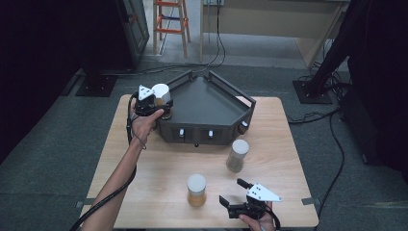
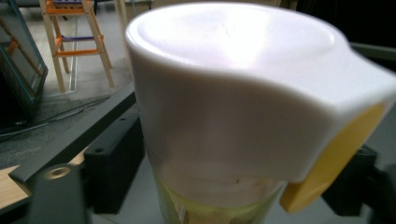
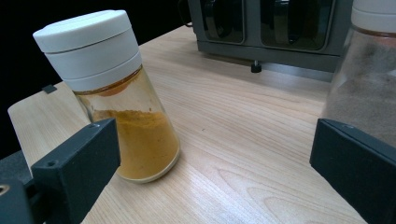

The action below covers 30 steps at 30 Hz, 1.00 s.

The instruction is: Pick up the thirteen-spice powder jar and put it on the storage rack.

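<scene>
Left gripper [image 1: 155, 102] pinches a white-lidded spice jar [image 1: 161, 94] at the rack's [image 1: 211, 103] corner for loading; right gripper [image 1: 231, 197] is spread.

Left claw [image 1: 161, 103] holds a white-capped jar [image 1: 160, 94] at the left wall of the dark grey tray [image 1: 207, 98], which sits at the bench's [image 1: 144, 183] far edge. Right claw [image 1: 232, 197], jaws apart, lies at the near edge, just beside an orange-filled jar [image 1: 196, 189]; a brown-filled jar [image 1: 237, 155] stands mid-bench
</scene>
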Available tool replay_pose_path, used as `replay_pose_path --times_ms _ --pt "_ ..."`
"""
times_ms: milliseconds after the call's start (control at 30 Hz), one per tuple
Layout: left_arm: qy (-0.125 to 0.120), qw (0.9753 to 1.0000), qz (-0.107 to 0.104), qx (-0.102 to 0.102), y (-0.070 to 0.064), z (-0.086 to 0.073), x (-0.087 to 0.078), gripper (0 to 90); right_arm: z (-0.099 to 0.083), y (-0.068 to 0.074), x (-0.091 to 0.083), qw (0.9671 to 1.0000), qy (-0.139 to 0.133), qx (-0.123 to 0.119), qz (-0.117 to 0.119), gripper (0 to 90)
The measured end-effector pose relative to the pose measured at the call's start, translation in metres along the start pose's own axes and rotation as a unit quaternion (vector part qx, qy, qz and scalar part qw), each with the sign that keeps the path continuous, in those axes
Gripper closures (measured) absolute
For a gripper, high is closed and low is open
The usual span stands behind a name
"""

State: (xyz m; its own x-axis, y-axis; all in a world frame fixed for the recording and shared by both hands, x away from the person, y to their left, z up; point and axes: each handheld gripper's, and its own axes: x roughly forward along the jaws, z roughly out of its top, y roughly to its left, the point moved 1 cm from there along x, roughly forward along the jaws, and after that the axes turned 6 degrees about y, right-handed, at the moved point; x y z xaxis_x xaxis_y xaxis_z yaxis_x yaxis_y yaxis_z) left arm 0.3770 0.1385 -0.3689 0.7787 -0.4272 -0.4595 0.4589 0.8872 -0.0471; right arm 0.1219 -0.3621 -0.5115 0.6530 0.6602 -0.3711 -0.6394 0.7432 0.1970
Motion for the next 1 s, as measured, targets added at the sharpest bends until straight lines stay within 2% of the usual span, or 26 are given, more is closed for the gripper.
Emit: replay_pose_path --times_ms 33,100,233,400,633,1000 --pt "0.001 1.0000 0.004 -0.003 -0.001 0.000 -0.001 1.7 0.000 0.000 0.000 1.0000 0.000 0.000 0.000 1.6" --pt "-0.002 1.0000 0.001 -0.001 -0.001 -0.001 -0.002 1.6 0.000 0.000 0.000 1.0000 0.000 0.000 0.001 1.7" --pt "0.009 0.9999 0.008 0.002 -0.006 0.001 -0.006 1.6 0.000 0.000 0.000 1.0000 0.001 0.000 0.002 1.6" --pt "0.011 0.9999 0.008 0.003 -0.009 0.002 -0.013 1.6 0.000 0.000 0.000 1.0000 0.000 0.001 0.001 1.7" --pt "0.009 1.0000 0.001 -0.001 -0.012 -0.003 -0.025 1.6 0.000 0.000 0.000 1.0000 0.000 0.001 0.001 1.6" --pt "0.000 0.9998 -0.018 0.004 -0.015 -0.013 -0.051 1.6 0.000 0.001 0.001 1.0000 0.000 0.001 0.000 1.6"
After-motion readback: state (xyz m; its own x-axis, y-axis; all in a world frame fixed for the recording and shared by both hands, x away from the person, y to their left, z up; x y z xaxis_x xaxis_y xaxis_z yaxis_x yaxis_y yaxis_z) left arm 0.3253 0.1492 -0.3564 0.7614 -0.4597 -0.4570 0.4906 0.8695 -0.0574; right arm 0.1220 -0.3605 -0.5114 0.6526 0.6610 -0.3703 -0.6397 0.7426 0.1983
